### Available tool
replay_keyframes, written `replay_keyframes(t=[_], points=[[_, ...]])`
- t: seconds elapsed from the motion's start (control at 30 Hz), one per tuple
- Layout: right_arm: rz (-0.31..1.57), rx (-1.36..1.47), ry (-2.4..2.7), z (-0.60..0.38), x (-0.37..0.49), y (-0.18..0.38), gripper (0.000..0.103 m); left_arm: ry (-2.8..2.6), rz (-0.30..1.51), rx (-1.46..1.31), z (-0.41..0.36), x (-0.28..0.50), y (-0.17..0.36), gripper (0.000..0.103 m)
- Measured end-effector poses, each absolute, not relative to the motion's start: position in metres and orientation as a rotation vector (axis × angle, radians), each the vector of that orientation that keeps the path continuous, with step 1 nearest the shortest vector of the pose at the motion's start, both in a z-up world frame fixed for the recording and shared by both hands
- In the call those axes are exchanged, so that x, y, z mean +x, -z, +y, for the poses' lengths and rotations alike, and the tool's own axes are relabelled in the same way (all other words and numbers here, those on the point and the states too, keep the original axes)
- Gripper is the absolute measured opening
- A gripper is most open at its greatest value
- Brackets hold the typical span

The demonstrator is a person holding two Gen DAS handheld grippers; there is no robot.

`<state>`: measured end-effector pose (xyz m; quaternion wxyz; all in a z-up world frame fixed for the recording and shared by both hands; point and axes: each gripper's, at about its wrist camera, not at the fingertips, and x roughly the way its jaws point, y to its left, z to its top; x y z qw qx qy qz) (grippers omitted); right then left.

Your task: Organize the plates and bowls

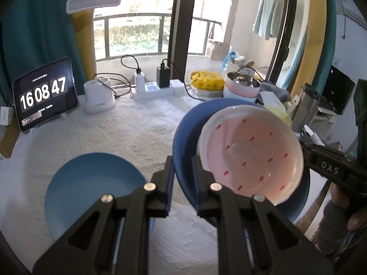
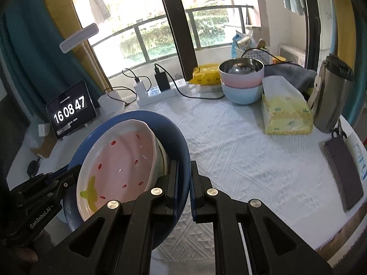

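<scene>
A dark blue plate is held tilted above the table, with a pink strawberry-pattern dish resting in it. My left gripper is shut on the blue plate's near rim. My right gripper is shut on the opposite rim of the same blue plate, with the pink dish to its left. A second, lighter blue plate lies flat on the white tablecloth at the lower left. Stacked pink and blue bowls with a steel bowl inside stand at the back.
A tablet clock, a white lamp base and a power strip line the back edge. A tissue box, a steel flask and a phone sit at the right. A yellow bag lies behind.
</scene>
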<state>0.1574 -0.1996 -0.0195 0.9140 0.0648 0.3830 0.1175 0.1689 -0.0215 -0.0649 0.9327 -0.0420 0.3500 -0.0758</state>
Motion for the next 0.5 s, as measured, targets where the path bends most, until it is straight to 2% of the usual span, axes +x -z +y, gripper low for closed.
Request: replay_keyframes(t=[0.5], points=[[0.774, 0.105, -0.28, -0.17, 0.163, 0.008, 0.011, 0.119, 0.691, -0.118, 0.008, 0.164, 0.056, 0.014]])
